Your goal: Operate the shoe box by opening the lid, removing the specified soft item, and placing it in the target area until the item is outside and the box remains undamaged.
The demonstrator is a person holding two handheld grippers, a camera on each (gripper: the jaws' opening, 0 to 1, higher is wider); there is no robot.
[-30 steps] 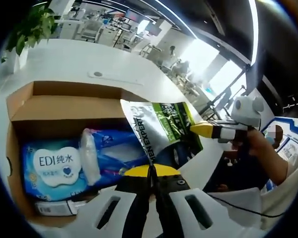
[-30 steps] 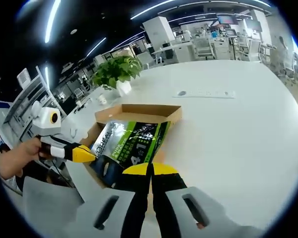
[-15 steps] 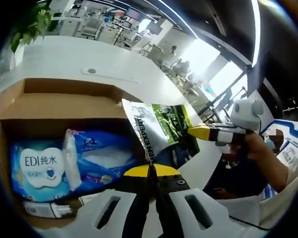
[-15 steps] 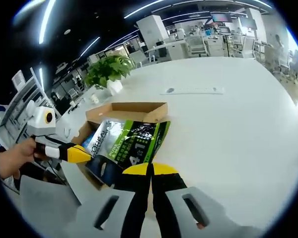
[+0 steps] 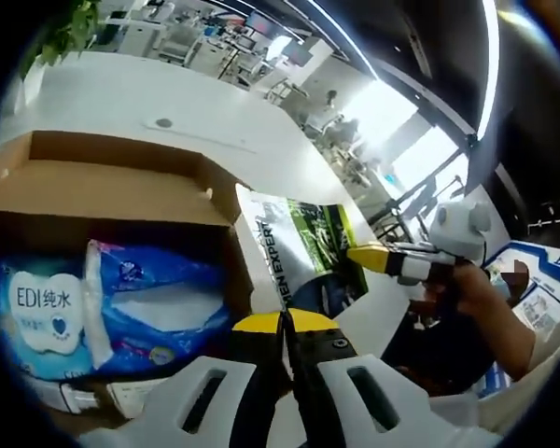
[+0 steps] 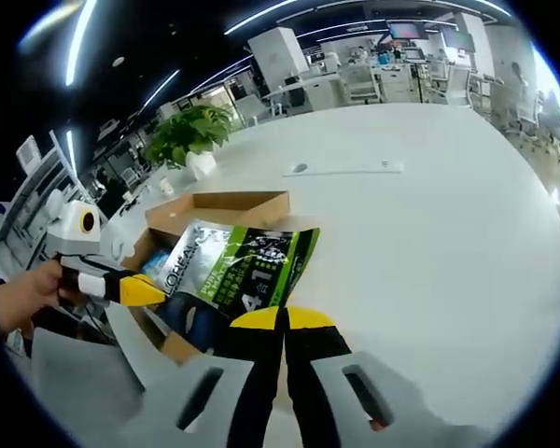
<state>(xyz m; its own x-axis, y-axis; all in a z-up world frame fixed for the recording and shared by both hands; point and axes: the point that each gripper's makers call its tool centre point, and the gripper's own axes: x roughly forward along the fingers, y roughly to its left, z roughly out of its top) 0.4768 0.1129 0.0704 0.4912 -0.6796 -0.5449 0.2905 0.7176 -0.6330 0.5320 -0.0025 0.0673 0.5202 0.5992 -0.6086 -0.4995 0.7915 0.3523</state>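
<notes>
An open cardboard shoe box (image 5: 121, 177) sits on the white table, and in the right gripper view the box (image 6: 215, 202) lies behind the pouch. Both grippers hold up a silver, green and black pouch (image 5: 299, 243) printed MEN EXPERT, just beyond the box's right wall. My left gripper (image 5: 285, 322) is shut on its lower edge. My right gripper (image 5: 357, 252) comes in from the right, shut on the pouch's far corner. In the right gripper view the pouch (image 6: 247, 271) is pinched by my right gripper (image 6: 282, 319), with the left gripper (image 6: 157, 292) on its left corner.
Inside the box lie a blue-and-white EDI wipes pack (image 5: 42, 303) and a blue plastic pack (image 5: 163, 299). A potted plant (image 6: 189, 138) stands beyond the box. A flat socket strip (image 6: 341, 168) is set in the wide white table (image 6: 448, 243).
Both grippers have carried the pouch a little further from the box. In the left gripper view the box has slid leftward as the camera moved. Both stay shut.
</notes>
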